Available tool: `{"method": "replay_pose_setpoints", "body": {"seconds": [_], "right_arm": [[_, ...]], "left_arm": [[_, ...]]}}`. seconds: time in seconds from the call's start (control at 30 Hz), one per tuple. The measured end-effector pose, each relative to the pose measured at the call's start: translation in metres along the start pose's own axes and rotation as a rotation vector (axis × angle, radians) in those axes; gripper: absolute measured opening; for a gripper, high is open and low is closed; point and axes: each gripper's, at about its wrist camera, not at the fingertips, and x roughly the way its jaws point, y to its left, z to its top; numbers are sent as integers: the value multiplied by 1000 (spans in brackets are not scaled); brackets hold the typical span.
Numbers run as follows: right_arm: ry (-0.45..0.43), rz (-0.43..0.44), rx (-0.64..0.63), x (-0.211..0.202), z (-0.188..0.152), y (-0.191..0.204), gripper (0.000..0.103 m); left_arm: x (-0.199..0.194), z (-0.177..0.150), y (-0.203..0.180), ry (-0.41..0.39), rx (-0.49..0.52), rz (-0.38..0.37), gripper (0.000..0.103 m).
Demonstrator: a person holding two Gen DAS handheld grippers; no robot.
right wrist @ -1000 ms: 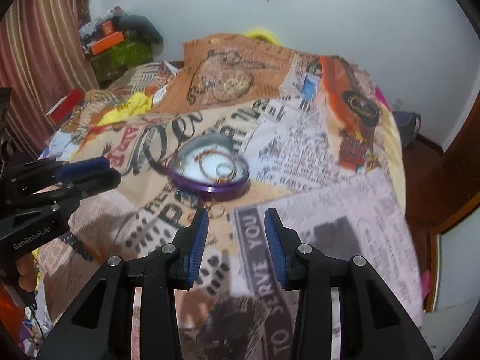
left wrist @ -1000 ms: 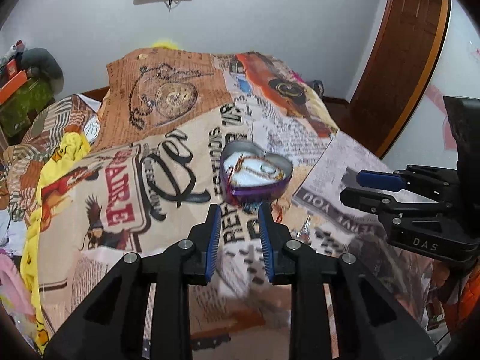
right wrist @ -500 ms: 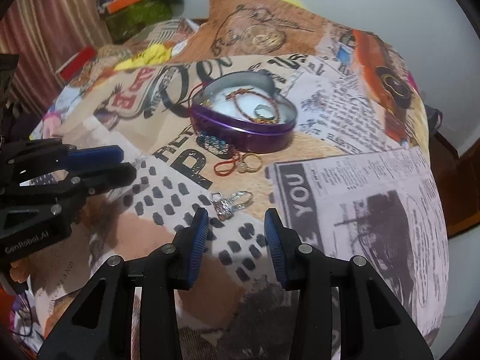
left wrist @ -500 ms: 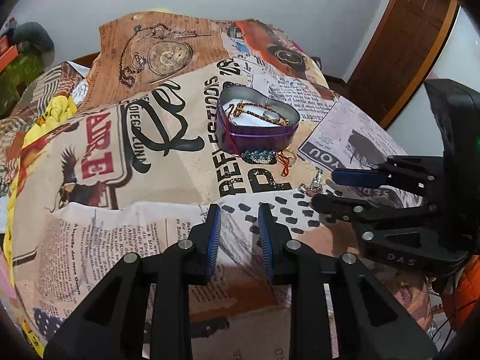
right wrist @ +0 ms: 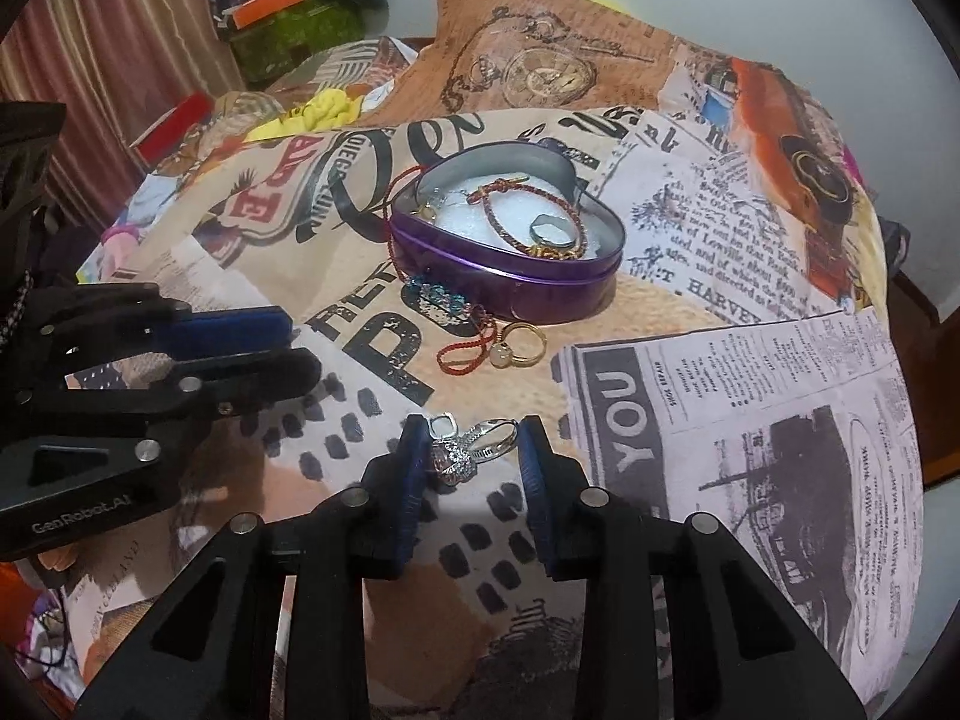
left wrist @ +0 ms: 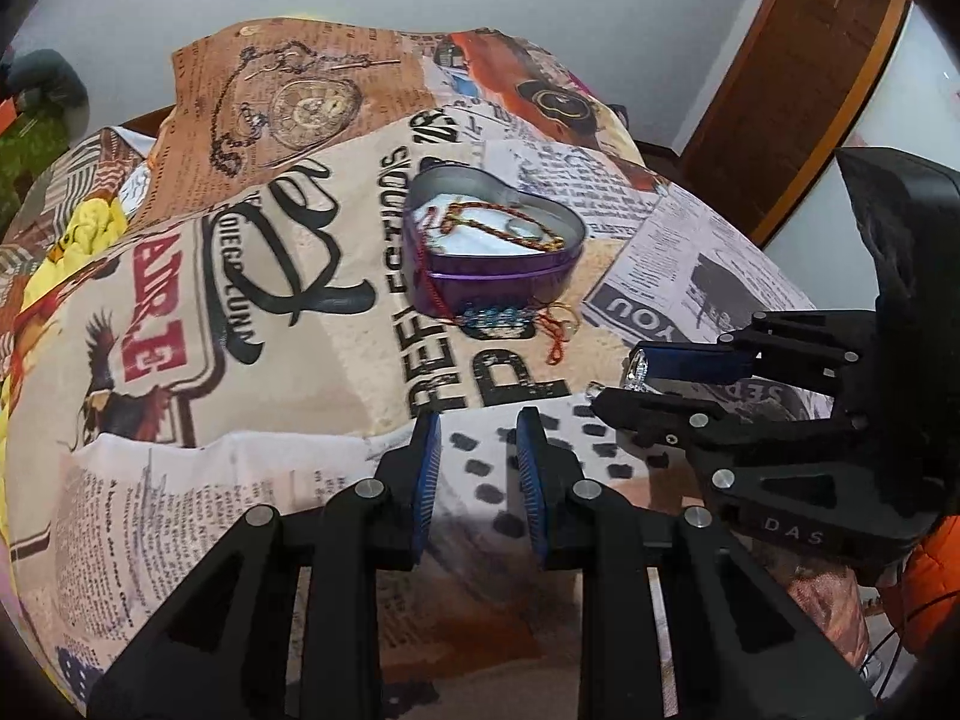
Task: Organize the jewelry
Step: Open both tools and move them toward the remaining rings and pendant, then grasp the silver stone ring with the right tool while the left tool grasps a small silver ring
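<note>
From the left wrist: you held your left gripper (left wrist: 477, 420) low over the printed bedspread (left wrist: 240, 360), its jaws a modest gap apart with only cloth between them, apparently waiting its turn. The heart-shaped purple tin (left wrist: 492, 264) sat at twelve o'clock, well beyond the tips, open so pieces could be dropped in. At three o'clock your right gripper (left wrist: 618, 384) reached in, a glint of silver showing at its tips.

From the right wrist: your right gripper's jaws were closing around the silver ring cluster (right wrist: 471, 444), which lay on the bedspread between the blue pads (right wrist: 531, 462). It sat nearer the left-hand pad, seemingly touching it, with a sliver of space at the other, so no firm clamp showed. The tin stood at twelve o'clock, already holding a braided bracelet (right wrist: 528, 222). A gold ring (right wrist: 519, 345), a red cord loop (right wrist: 465, 354) and a blue beaded piece (right wrist: 438, 297) lay loose just in front of it, probably next. Your left gripper waited at nine o'clock.
</note>
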Motion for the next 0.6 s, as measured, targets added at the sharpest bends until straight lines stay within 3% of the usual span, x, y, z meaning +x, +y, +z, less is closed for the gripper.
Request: {"method": "replay_pose_setpoints", "body": {"seconds": [0.33, 0.6], "right_arm": [[-37, -26, 103, -19, -16, -32, 28], [-74, -64, 146, -35, -28, -49, 28]], "left_arm": [[16, 6, -36, 36, 88, -38, 24], [32, 15, -51, 60, 134, 11, 24]]}}
